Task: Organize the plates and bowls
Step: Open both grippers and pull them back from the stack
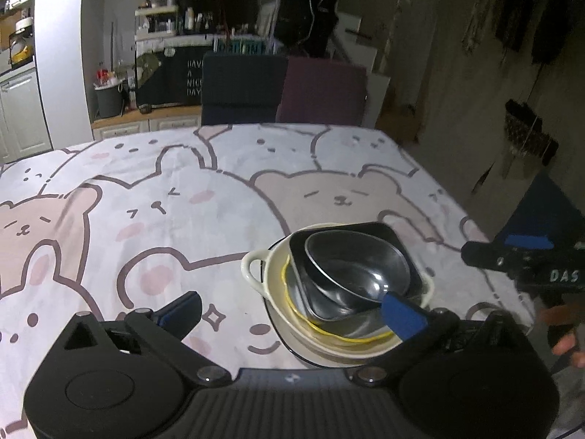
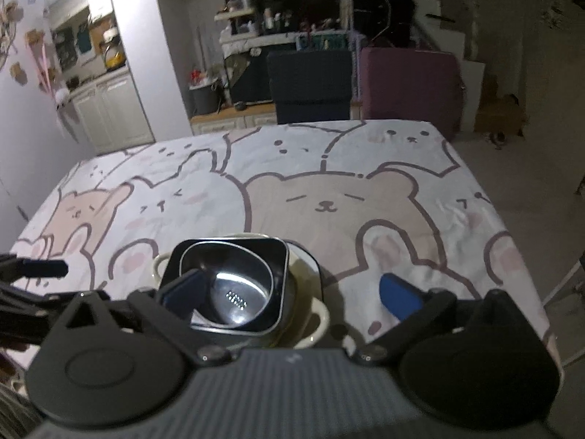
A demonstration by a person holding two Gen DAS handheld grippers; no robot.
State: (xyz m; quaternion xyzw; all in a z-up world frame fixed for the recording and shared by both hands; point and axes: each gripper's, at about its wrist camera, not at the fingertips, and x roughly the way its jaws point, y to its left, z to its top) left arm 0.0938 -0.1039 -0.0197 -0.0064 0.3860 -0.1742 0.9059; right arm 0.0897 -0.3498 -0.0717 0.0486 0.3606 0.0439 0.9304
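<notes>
A stack of dishes stands near the table's front edge. A cream two-handled bowl (image 1: 272, 281) holds a yellow-rimmed plate (image 1: 321, 329), a black square dish (image 1: 369, 232) and a dark oval bowl (image 1: 358, 267) on top. The stack shows in the right wrist view too: cream bowl (image 2: 310, 278), black square dish (image 2: 278, 278), oval bowl (image 2: 237, 285). My left gripper (image 1: 292, 311) is open, its right finger over the stack's near rim. My right gripper (image 2: 289, 292) is open, its left finger over the black dish. Both are empty.
The table wears a cloth printed with bears and rabbits (image 1: 164, 219). Two chairs, dark blue (image 1: 241, 87) and maroon (image 1: 325, 87), stand at the far edge. The right gripper shows at the right of the left wrist view (image 1: 526, 259). Shelves and cabinets lie beyond.
</notes>
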